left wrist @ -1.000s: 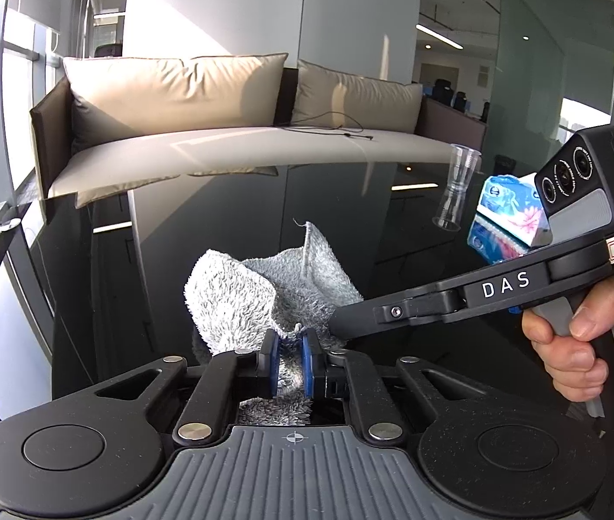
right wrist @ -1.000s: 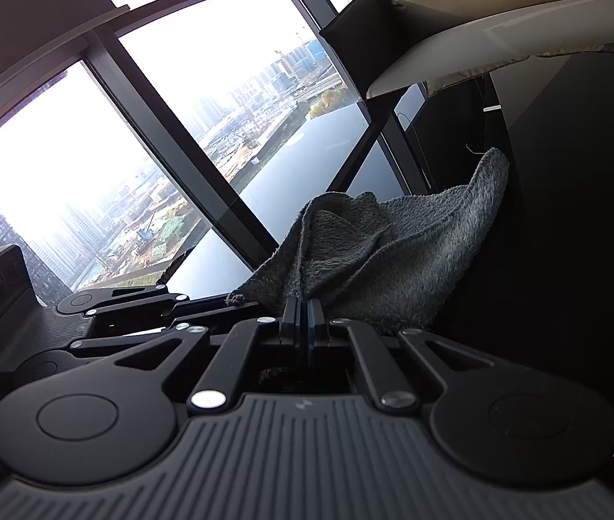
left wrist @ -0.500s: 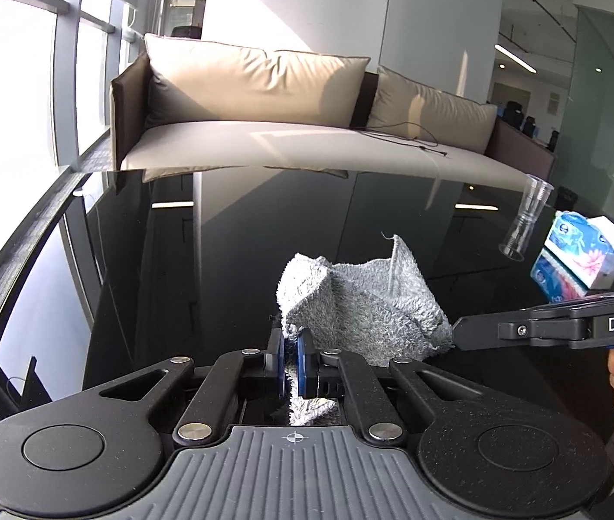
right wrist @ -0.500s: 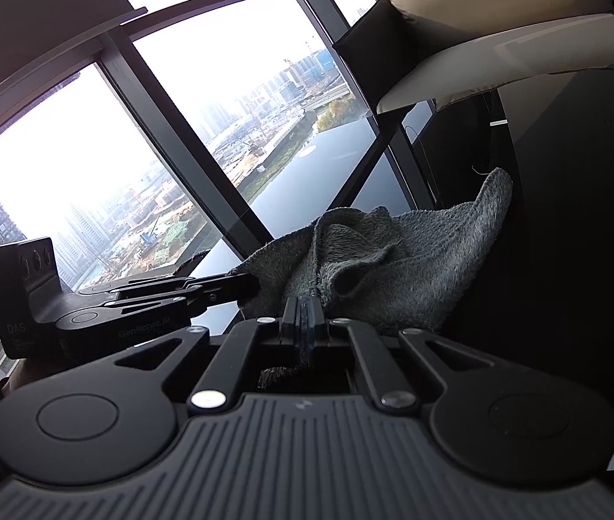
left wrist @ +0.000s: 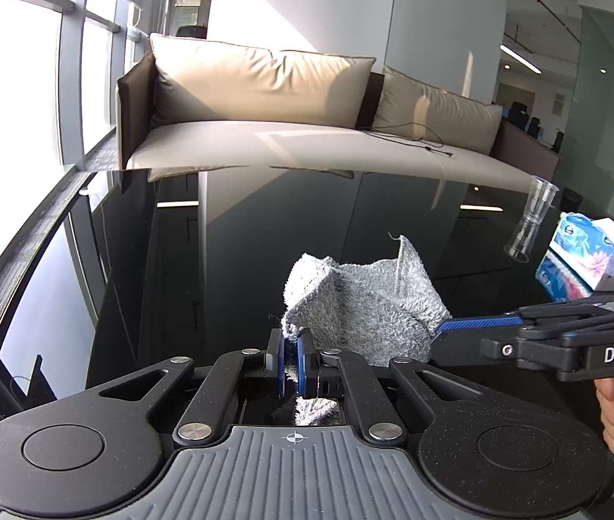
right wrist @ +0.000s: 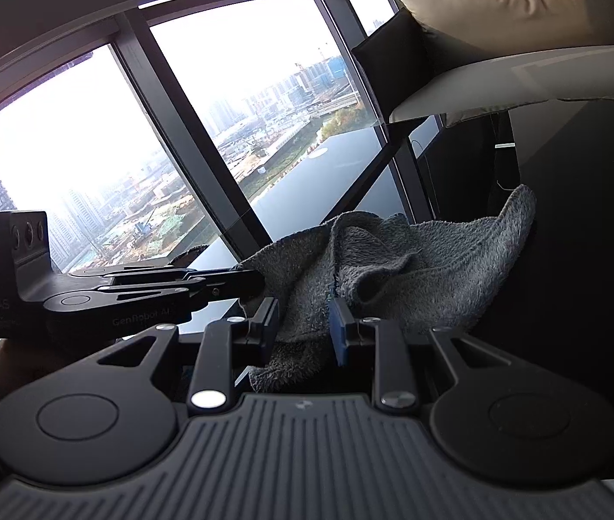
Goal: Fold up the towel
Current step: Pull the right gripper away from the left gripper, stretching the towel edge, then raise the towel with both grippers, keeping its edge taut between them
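Towel (left wrist: 363, 316), grey terry, bunched at lower centre of frame on black bench (left wrist: 229, 260). One edge is pinched by left gripper (left wrist: 289, 362) jaws; right gripper (right wrist: 302, 329) jaws are spread around loose folds.

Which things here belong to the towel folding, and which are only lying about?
For the job: towel, left gripper, right gripper.

Lying about: plastic cup, tissue pack, sofa, cable on the sofa, table.
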The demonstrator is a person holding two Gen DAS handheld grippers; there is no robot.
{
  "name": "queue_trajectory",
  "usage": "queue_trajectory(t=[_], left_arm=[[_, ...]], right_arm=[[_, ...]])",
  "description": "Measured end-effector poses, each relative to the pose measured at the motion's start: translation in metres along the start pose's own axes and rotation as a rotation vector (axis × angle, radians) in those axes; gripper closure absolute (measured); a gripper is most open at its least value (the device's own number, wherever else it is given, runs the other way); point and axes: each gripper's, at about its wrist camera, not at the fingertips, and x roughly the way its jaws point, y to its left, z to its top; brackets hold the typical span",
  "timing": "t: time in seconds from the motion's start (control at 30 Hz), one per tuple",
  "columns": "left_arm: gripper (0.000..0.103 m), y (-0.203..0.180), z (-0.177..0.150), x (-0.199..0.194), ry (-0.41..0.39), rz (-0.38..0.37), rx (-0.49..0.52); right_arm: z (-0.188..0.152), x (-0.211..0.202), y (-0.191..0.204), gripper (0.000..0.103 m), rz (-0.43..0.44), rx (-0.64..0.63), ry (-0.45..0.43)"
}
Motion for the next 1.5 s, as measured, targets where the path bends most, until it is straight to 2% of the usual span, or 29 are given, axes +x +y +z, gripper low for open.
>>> queue_trajectory(t=[0.13,0.33,0.37,0.4,0.5,0.8,0.97,1.27,1.5], left_arm=[[0.098,0.0,-0.001,-0.001,0.0,0.003,0.002],[0.098,0.0,-0.001,0.0,0.001,0.001,0.0],[0.098,0.0,-0.001,-0.001,0.001,0.003,-0.002],[0.098,0.001,-0.001,-0.001,0.001,0.005,-0.004],[0.098,0.003,0.0,0.002,0.003,0.011,-0.014],[0.098,0.013,0.002,-0.002,-0.025,0.044,-0.051],[0.098,0.021,0.002,-0.005,-0.039,0.07,-0.083],[0.098,0.032,0.01,-0.023,-0.102,0.12,-0.13],[0.098,0.014,0.018,-0.053,-0.188,0.14,-0.128]], right_arm=[[-0.001,0.004,0.001,0.075,-0.043,-0.041,-0.006],[-0.002,0.016,0.001,0.076,-0.026,-0.068,0.018],[-0.002,0.018,0.001,0.082,-0.02,-0.068,0.026],[-0.003,0.02,0.001,0.093,-0.015,-0.069,0.032],[-0.003,0.021,0.002,0.099,-0.025,-0.08,0.036],[0.009,-0.002,-0.008,0.1,0.0,-0.007,-0.079],[0.014,-0.02,-0.018,0.1,-0.035,0.013,-0.149],[0.016,-0.064,-0.035,0.1,-0.06,0.073,-0.298],[0.011,-0.097,-0.024,0.1,-0.054,0.057,-0.391]])
